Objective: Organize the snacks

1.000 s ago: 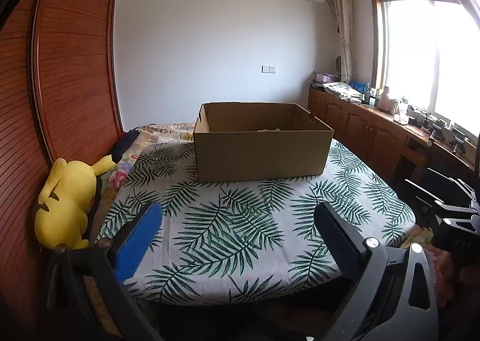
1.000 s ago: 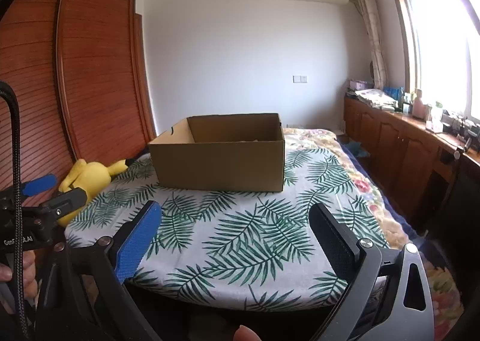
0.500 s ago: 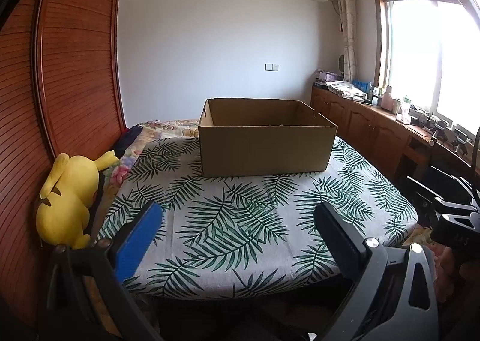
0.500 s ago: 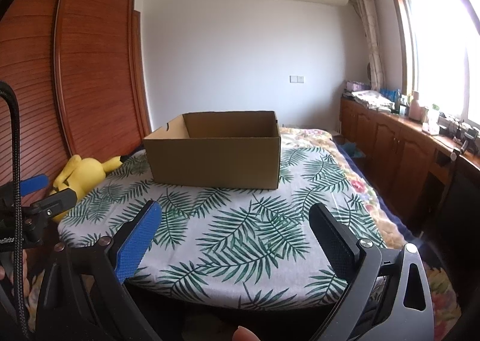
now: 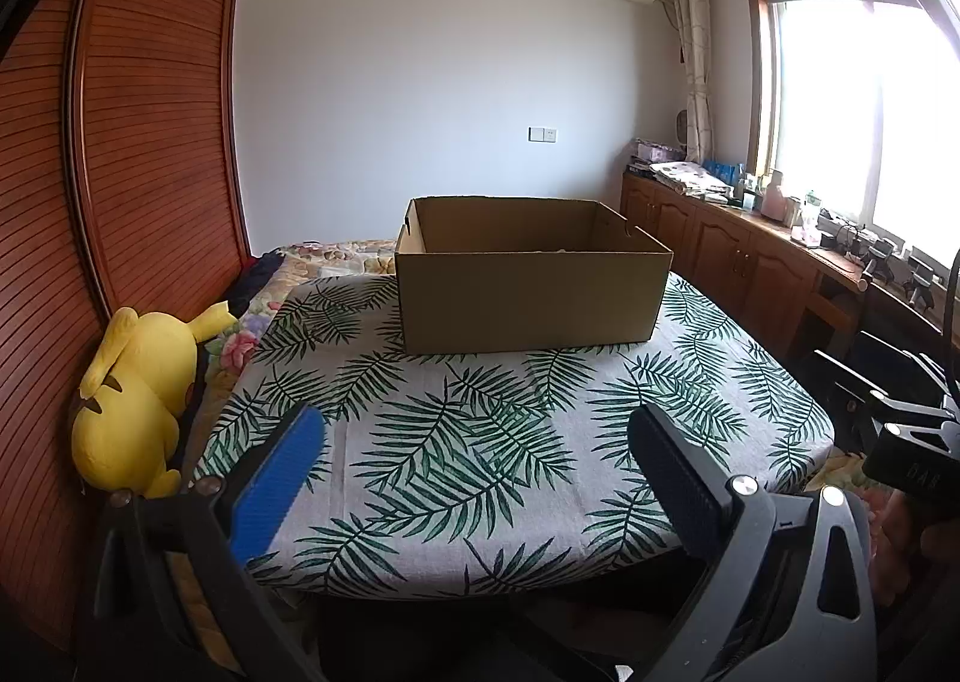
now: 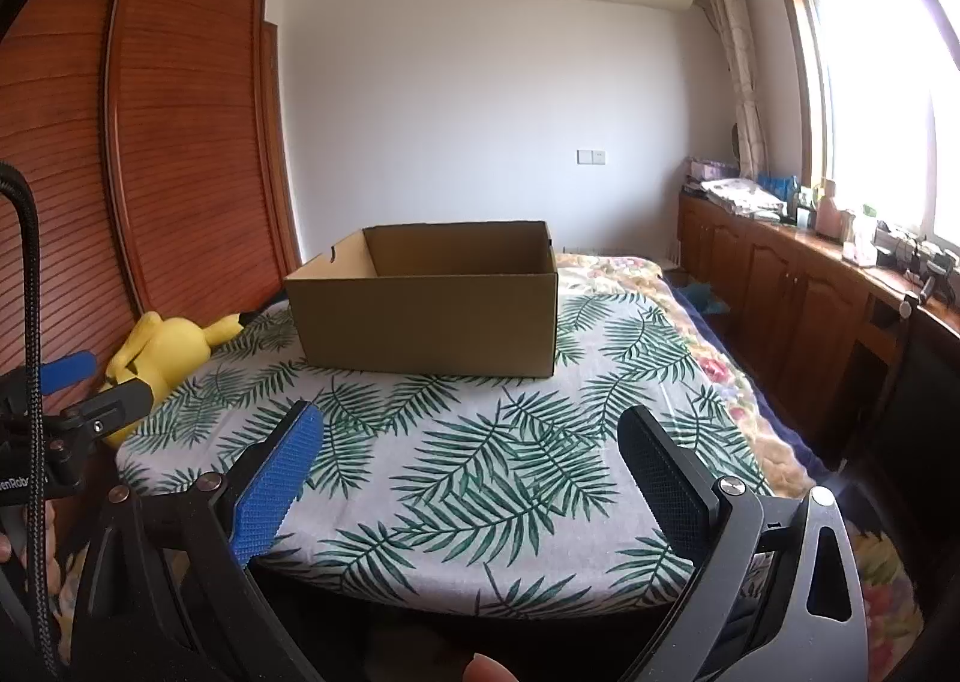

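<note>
Sensibly, both tools should approach the open brown cardboard box level and from above its rim, since no snacks show yet. The left tool and right tool hang released, empty. The box sits far-centre on the leaf-printed surface, upright, plain-walled.

White wall, slatted wardrobe — bright window, wooden cabinets
</note>
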The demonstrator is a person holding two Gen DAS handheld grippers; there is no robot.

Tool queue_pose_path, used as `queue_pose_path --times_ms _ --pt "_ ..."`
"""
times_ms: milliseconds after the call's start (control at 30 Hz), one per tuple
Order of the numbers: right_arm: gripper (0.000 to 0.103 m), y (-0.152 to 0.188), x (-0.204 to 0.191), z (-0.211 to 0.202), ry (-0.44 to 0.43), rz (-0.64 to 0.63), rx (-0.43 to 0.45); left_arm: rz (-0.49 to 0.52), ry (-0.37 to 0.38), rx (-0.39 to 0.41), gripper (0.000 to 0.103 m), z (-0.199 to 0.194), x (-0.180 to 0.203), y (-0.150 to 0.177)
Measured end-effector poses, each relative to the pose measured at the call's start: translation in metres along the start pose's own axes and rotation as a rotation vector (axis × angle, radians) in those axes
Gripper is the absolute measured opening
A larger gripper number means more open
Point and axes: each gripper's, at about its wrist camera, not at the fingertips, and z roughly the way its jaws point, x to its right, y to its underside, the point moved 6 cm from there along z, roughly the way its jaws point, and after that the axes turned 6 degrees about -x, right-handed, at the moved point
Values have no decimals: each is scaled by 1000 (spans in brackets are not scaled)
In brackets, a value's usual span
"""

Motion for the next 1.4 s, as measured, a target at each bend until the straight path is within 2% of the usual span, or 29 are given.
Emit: queue_pose_path --times_ms 1400 --pt "100 -1 3 -2 4 2 7 0 2 0 102 0 1 -1"
